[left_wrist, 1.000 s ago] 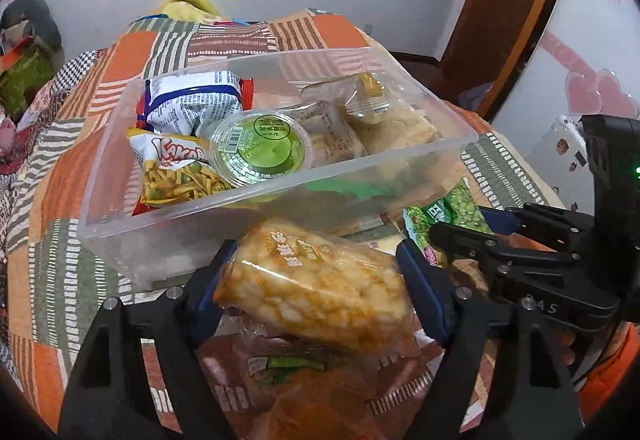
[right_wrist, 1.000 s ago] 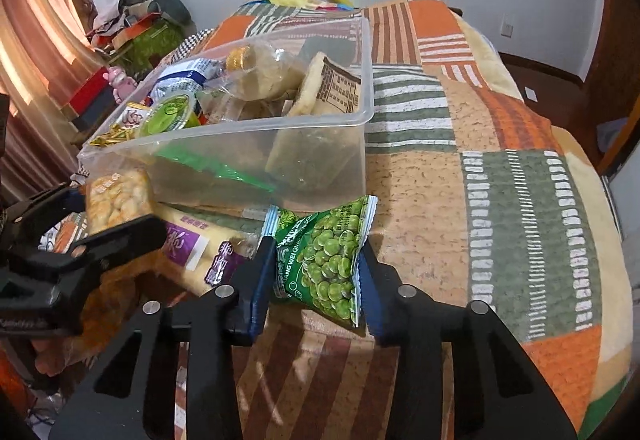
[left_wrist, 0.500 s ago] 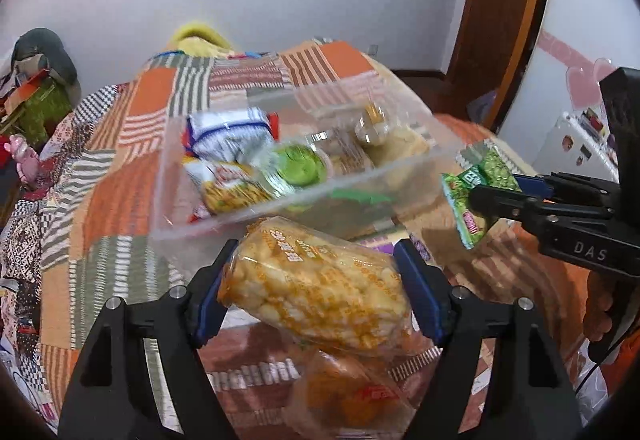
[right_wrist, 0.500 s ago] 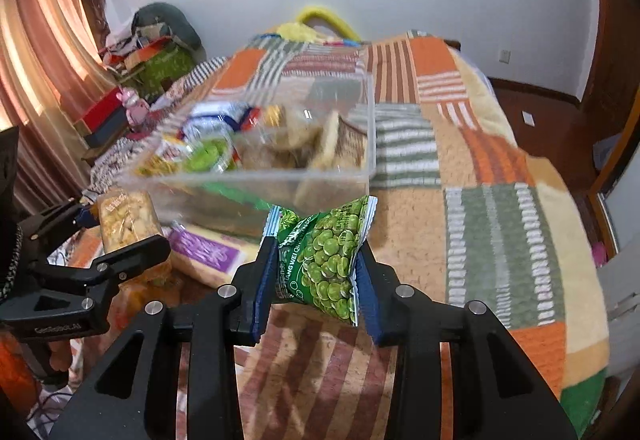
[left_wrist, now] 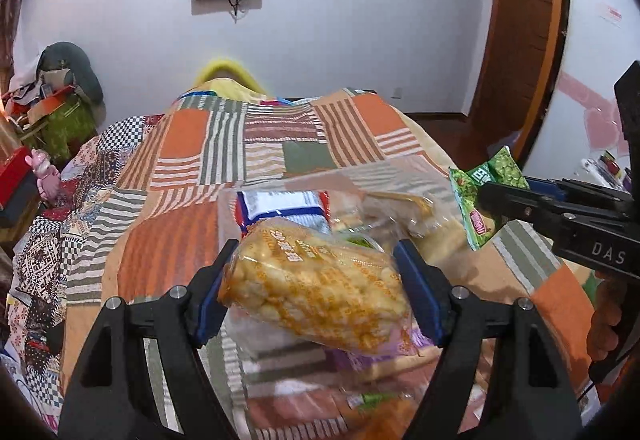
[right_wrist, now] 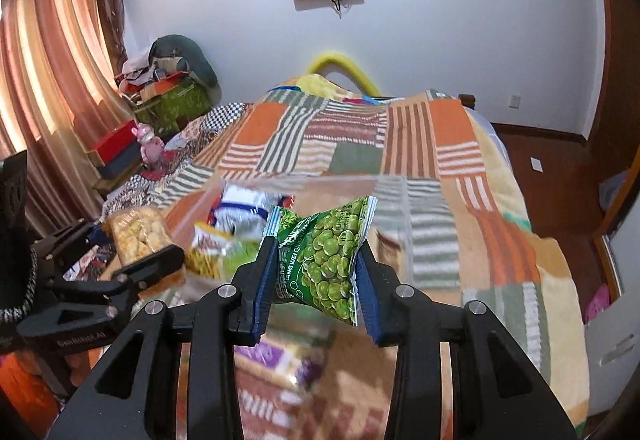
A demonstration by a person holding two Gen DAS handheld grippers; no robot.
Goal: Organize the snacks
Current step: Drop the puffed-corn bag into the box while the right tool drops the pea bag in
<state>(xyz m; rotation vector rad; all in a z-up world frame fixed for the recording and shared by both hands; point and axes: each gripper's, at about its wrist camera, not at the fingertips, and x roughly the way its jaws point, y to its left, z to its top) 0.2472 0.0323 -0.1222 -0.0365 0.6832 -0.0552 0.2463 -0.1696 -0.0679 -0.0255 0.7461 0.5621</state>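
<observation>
Left wrist view: beyond the fingertips of the left gripper (left_wrist: 316,282) sits a clear plastic bin (left_wrist: 400,169) on the patchwork bedspread (left_wrist: 192,143). Inside it, a blue-and-white packet (left_wrist: 280,205) lies at the near left and pale clear-wrapped snacks (left_wrist: 404,209) fill the right side. The bin's near wall and most of its contents are hidden behind the yellow rice-cracker pack (left_wrist: 320,288), which the left gripper clamps across its width, raised above the bed with its long side tilted down to the right. Below the gripper, further packets are blurred and hard to identify. To the right, the right gripper (left_wrist: 492,199) reaches in sideways, pinching a green pea packet (left_wrist: 476,199) that hangs just beside the bin's right end.

Right wrist view: the right gripper (right_wrist: 316,264) grips the green pea packet (right_wrist: 326,260) upright between its blue pads, directly in front of the bin (right_wrist: 394,220). Past its left finger the bin shows the blue-and-white packet (right_wrist: 240,209) and a yellow-and-red bag (right_wrist: 206,248), both smeared. A purple-labelled packet (right_wrist: 276,356) lies blurred under the gripper. Far left, the left gripper (right_wrist: 138,248) holds the cracker pack (right_wrist: 138,240) level with the bin's near corner.
</observation>
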